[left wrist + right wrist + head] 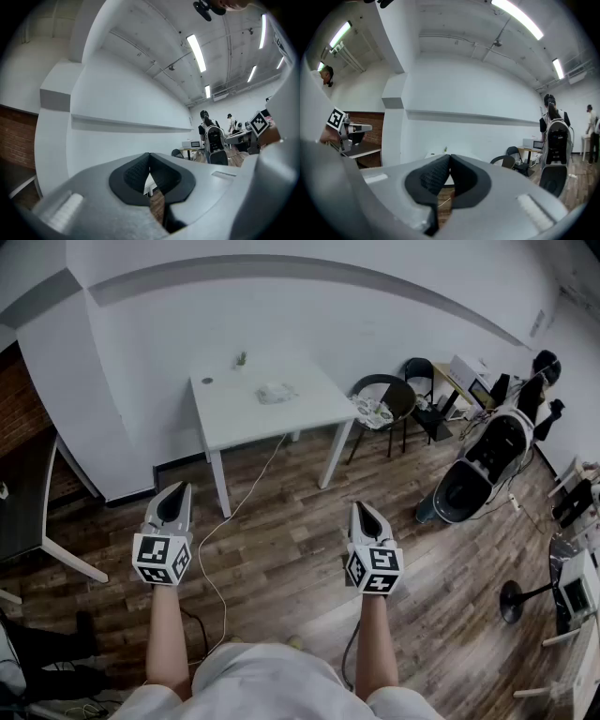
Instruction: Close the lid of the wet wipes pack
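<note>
White rectangular table is carrying the pale soft wet wipes pack. Grey left gripper and right gripper, jaws closed and empty, are hovering well short of the table. Approaching level and pressing the lid with one closed tip is looking soundest.

the wet wipes pack lies on the table, with a chair just right of the table.
</note>
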The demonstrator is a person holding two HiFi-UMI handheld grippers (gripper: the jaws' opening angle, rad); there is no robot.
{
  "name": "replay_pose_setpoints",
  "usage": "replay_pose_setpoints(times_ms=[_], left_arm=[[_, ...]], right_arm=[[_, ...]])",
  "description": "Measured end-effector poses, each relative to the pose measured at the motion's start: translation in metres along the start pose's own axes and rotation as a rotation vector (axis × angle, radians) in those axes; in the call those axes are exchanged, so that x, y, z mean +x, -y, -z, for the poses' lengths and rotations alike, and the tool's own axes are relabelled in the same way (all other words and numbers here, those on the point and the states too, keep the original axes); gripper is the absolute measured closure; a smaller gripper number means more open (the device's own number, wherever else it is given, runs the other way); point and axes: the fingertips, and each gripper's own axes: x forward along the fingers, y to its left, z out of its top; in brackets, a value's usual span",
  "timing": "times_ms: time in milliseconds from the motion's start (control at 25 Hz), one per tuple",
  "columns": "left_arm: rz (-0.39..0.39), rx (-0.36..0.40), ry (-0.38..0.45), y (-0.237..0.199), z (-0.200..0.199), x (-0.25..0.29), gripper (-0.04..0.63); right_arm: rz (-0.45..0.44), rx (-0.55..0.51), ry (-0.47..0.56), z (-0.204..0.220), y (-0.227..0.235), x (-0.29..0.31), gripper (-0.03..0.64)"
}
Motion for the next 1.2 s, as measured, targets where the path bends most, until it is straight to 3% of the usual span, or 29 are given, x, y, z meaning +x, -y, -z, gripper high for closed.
replay_pose_setpoints(times_ms=[920, 960, 1000, 1200], left_arm=[[0.007, -0.017, -0.022, 0.009, 0.012, -0.005, 0.597], [0.008, -0.019, -0.024, 0.01, 0.012, -0.005, 0.597], [0.008, -0.02, -0.026, 0.011, 0.013, -0.004, 0.597], [0.015, -0.024, -0.034, 0.016, 0.016, -0.002, 0.597]], right_arm=[[-0.02, 0.01, 0.024, 0.0, -0.003, -0.005, 0.612], [-0.023, 0.004, 0.021, 0.0, -0.003, -0.004, 0.601], [-0.024, 0.0, 0.017, 0.001, -0.003, -0.004, 0.538], [-0.021, -0.006, 0.009, 0.004, -0.001, -0.002, 0.529]])
